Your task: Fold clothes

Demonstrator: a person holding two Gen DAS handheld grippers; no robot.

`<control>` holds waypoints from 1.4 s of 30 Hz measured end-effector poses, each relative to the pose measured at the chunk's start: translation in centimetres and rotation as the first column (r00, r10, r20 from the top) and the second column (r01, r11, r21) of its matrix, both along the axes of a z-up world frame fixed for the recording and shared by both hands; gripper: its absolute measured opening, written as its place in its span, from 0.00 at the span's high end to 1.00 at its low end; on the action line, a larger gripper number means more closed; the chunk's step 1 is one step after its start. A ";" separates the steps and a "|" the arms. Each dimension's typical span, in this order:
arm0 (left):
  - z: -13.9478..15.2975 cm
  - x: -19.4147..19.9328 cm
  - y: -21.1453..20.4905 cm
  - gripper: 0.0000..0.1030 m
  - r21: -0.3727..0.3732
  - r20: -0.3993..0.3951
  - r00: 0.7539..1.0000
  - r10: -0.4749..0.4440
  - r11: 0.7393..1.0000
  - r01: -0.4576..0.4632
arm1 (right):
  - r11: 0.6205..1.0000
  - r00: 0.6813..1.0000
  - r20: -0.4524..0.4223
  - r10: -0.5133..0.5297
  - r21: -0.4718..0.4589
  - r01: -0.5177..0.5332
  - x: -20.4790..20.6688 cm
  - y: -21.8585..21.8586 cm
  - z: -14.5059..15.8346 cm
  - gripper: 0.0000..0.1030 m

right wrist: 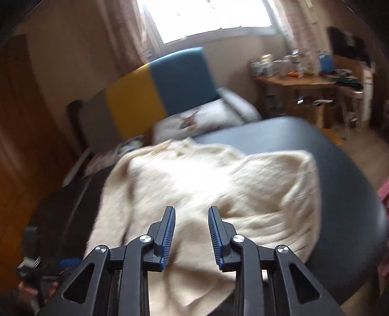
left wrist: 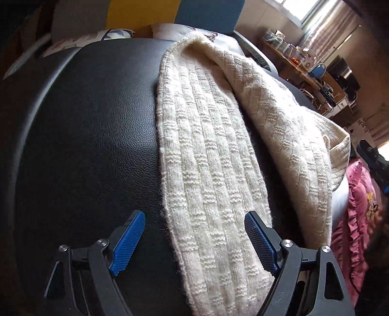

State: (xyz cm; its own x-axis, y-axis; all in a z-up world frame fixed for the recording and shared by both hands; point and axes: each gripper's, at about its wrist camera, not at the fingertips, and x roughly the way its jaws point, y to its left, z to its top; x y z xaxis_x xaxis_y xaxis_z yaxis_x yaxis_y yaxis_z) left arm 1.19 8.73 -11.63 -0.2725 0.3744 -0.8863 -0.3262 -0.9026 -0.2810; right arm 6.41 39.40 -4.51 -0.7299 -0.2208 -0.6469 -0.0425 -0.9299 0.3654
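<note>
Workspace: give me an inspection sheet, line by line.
Surface: black padded table, leather-like grain, bare on its left part.
Job's things: cream knit sweater, partly folded, one ribbed panel lying towards the left hand-held gripper.
Clutter: nothing seen on the table besides the sweater.
Grippers: left hand-held gripper wide open, straddling the panel's edge; right hand-held gripper slightly open above the sweater, holding nothing.
Cables: nothing seen.
Surroundings: bed with yellow-and-blue headboard, cluttered wooden desk, window, pink ruffled fabric.
</note>
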 end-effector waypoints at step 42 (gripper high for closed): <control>6.4 -2.0 -17.2 0.90 0.181 -0.246 0.892 0.379 0.922 -0.342 | 0.969 0.994 -0.039 0.106 -0.218 -0.112 -1.5 -7.9 -1.7 0.85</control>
